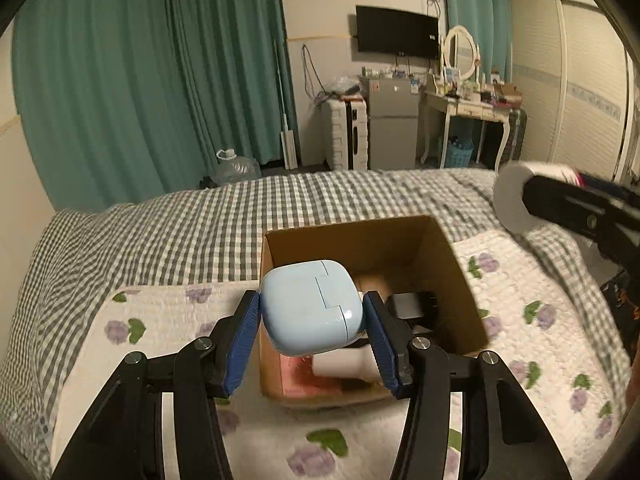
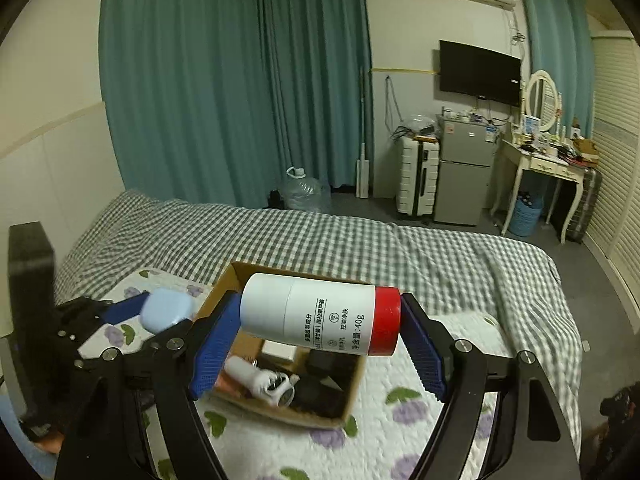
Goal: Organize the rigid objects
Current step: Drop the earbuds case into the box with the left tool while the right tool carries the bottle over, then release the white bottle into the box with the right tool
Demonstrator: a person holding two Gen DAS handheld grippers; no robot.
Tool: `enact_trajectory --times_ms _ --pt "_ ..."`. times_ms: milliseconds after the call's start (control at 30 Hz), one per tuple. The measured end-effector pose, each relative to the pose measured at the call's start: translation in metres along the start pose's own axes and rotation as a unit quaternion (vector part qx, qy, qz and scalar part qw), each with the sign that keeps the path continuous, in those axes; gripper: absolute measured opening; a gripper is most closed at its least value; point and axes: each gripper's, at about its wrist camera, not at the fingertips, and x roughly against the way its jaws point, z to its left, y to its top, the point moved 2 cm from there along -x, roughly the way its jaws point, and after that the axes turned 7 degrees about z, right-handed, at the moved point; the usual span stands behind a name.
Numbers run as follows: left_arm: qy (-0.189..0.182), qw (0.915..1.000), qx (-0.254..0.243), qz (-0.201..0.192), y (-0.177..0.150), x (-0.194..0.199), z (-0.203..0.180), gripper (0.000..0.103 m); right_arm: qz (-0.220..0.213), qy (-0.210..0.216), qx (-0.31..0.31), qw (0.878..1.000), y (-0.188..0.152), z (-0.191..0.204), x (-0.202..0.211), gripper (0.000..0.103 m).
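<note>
My left gripper (image 1: 310, 312) is shut on a light blue plastic case (image 1: 310, 306) and holds it above the near left corner of an open cardboard box (image 1: 460, 280) on the bed. The case also shows in the right wrist view (image 2: 164, 310). My right gripper (image 2: 320, 316) is shut on a white cylinder bottle with a red cap (image 2: 320, 314), held sideways above the box (image 2: 348, 412). In the left wrist view the bottle (image 1: 510, 196) is at the far right, above the bed beyond the box. The box holds a white bottle (image 1: 346, 364), dark items and a pink item.
The box stands on a white floral quilt (image 1: 160, 320) over a grey checked bedspread (image 1: 180, 224). Beyond the bed are teal curtains, a water jug (image 2: 304, 192), a white suitcase, a small fridge (image 2: 464, 168) and a dressing table (image 2: 544, 160).
</note>
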Motion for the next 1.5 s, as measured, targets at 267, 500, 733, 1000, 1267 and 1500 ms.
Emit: enact_trajectory --times_ms 267,500,733,1000,1267,1500 --pt "-0.018 0.9990 -0.013 0.039 -0.006 -0.075 0.001 0.054 0.041 0.000 0.005 0.999 -0.013 -0.002 -0.084 0.078" --pt "-0.033 0.9991 -0.006 0.025 -0.013 -0.079 -0.001 0.063 0.058 -0.003 -0.002 0.998 -0.026 -0.017 -0.127 0.078" --pt "-0.022 0.9997 0.003 0.009 -0.013 -0.063 0.012 0.066 0.056 0.004 -0.021 0.998 -0.024 -0.020 -0.147 0.078" --pt "-0.010 0.9994 0.031 0.007 -0.024 -0.047 0.022 0.066 0.070 0.003 -0.017 0.997 -0.037 -0.008 -0.155 0.093" --pt "0.018 0.9987 0.019 -0.043 -0.027 0.038 0.008 0.075 0.045 -0.020 -0.012 0.999 -0.031 -0.016 -0.069 0.097" --pt "0.018 0.9944 0.041 -0.096 -0.019 0.120 -0.010 0.078 -0.044 -0.068 0.007 0.997 -0.026 -0.011 0.061 0.103"
